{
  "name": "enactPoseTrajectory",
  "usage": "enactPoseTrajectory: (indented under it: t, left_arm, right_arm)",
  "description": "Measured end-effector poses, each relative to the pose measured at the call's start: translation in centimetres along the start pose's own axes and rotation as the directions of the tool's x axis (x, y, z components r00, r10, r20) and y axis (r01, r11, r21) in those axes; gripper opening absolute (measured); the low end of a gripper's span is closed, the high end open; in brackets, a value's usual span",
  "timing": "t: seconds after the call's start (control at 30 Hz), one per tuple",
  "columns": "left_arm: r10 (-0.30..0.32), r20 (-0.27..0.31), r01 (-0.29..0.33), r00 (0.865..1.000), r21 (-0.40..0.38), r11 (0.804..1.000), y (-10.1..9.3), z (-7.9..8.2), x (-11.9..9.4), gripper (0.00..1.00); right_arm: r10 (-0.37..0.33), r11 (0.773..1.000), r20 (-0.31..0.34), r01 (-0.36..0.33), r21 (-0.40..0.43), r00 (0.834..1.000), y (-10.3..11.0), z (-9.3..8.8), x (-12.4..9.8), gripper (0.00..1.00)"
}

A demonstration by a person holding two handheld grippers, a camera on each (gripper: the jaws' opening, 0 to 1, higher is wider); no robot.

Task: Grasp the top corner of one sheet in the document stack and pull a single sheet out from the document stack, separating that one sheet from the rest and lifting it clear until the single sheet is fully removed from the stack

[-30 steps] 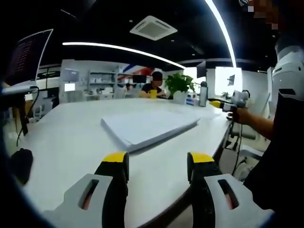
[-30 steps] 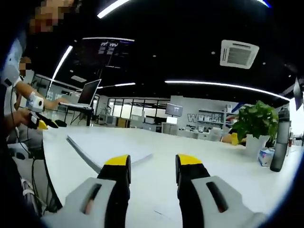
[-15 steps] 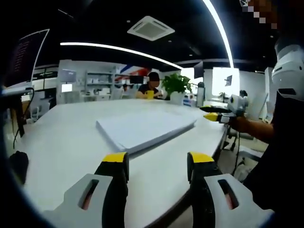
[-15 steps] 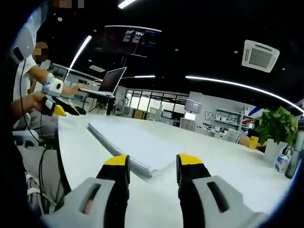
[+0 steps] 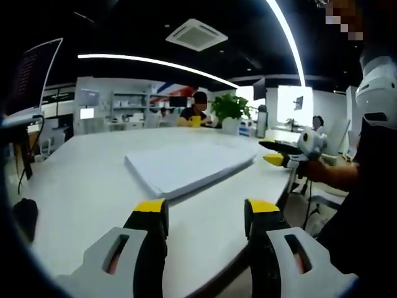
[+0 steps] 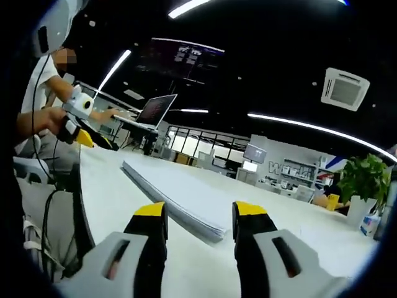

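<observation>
Two hand-held grippers are hovering over the white surface (image 5: 80,180), both with jaws spread wide and holding nothing. The left hand-held gripper (image 5: 205,214) is pointing at the document stack (image 5: 186,166), which is lying flat ahead of it, apart from its tips. In the right gripper view, the right hand-held gripper (image 6: 200,217) is sitting just before the near corner of the document stack (image 6: 177,195), not touching it.

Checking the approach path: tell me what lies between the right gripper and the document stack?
Bare white table; in the right gripper view the right gripper hangs open before the document stack.
</observation>
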State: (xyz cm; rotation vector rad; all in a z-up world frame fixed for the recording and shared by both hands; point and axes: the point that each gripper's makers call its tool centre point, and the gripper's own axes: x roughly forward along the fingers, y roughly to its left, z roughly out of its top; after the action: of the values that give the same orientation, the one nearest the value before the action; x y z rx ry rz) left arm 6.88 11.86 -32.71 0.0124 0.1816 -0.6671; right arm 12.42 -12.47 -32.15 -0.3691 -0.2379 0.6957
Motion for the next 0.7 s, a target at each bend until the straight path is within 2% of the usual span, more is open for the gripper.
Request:
enactPoseTrajectory:
  t: [0.17, 0.4, 0.53, 0.7]
  left_arm:
    - [-0.020, -0.007, 0.020, 1.000, 0.008, 1.000, -0.4, 0.0, 0.4, 0.49]
    - [-0.022, -0.021, 0.022, 1.000, 0.009, 1.000, -0.4, -0.4, 0.5, 0.49]
    - [-0.027, -0.040, 0.029, 0.999, 0.044, 0.999, -0.3, 0.0, 0.6, 0.49]
    - [-0.038, -0.081, 0.048, 0.996, 0.124, 0.991, -0.4, 0.6, 1.2, 0.49]
  right_arm:
    - [-0.028, 1.000, 0.024, 0.028, -0.004, 0.999, -0.2, 0.1, -0.2, 0.44]
    - [-0.032, 0.999, 0.041, 0.032, -0.008, 0.999, -0.2, 0.2, -0.2, 0.44]
    - [-0.029, 1.000, 0.044, 0.029, -0.002, 0.999, -0.2, 0.2, -0.2, 0.44]
    - [-0.028, 1.000, 0.049, 0.028, 0.003, 0.998, -0.3, 0.3, -0.2, 0.43]
